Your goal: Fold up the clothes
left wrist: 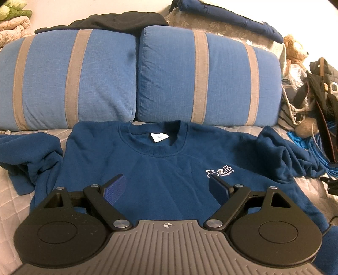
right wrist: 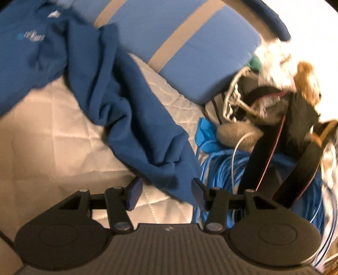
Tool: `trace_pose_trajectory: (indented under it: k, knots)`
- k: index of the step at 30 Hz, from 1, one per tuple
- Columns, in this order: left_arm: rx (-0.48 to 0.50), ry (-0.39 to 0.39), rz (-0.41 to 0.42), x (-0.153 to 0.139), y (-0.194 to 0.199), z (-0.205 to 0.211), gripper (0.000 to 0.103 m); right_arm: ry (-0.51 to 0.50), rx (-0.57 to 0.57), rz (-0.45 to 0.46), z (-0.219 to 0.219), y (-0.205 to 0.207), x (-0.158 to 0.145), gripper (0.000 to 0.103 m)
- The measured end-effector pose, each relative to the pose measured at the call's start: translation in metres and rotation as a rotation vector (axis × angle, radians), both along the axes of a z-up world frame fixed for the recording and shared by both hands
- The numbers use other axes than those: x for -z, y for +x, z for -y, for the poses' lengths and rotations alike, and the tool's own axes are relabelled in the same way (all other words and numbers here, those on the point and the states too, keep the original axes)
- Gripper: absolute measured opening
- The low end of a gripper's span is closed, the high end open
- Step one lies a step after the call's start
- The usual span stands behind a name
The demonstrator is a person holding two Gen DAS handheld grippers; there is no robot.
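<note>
A dark blue sweatshirt (left wrist: 164,169) lies face up on the quilted sofa seat (left wrist: 12,190), collar toward the cushions, with a white logo on the chest and both sleeves crumpled out to the sides. My left gripper (left wrist: 166,188) is open and empty, hovering over the sweatshirt's chest. In the right wrist view, the sweatshirt's crumpled sleeve (right wrist: 135,118) runs down toward my right gripper (right wrist: 166,190), which is open with the sleeve's cuff end lying between its fingers. This view is blurred.
Two blue cushions with grey stripes (left wrist: 135,74) stand behind the sweatshirt. A coil of blue cable (right wrist: 224,169), black straps, bags and a plush bear (left wrist: 295,48) crowd the right side. Dark clothes (left wrist: 232,14) lie on top of the sofa back.
</note>
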State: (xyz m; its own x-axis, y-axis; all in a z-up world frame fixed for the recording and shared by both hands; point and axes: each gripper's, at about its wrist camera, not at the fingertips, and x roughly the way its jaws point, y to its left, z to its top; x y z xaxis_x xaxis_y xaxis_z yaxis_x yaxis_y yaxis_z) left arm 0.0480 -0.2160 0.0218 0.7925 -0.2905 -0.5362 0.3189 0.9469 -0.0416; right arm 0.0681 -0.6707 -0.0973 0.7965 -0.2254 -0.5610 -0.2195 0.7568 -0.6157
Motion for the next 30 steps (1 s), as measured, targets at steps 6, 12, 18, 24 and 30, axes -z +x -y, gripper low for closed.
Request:
trace_pose_trajectory:
  k: [6, 12, 18, 24, 30]
  knots:
    - [-0.002, 0.003, -0.004, 0.001, 0.001, 0.001, 0.086, -0.141, -0.084, -0.006, -0.014, 0.003, 0.013, 0.037]
    - [-0.001, 0.003, -0.001, 0.0, 0.0, 0.0, 0.086, -0.148, -0.101, -0.012, -0.025, -0.006, -0.01, 0.011]
    - [-0.001, 0.0, 0.001, 0.0, -0.001, -0.001, 0.086, -0.106, -0.099, 0.007, -0.02, -0.035, -0.058, 0.01]
    - [-0.002, -0.006, 0.005, -0.001, -0.002, -0.001, 0.086, -0.056, -0.116, -0.032, -0.004, -0.079, -0.103, 0.01]
    - [-0.001, -0.01, 0.01, -0.002, -0.003, -0.002, 0.086, 0.012, -0.092, -0.153, 0.015, -0.122, -0.115, 0.01]
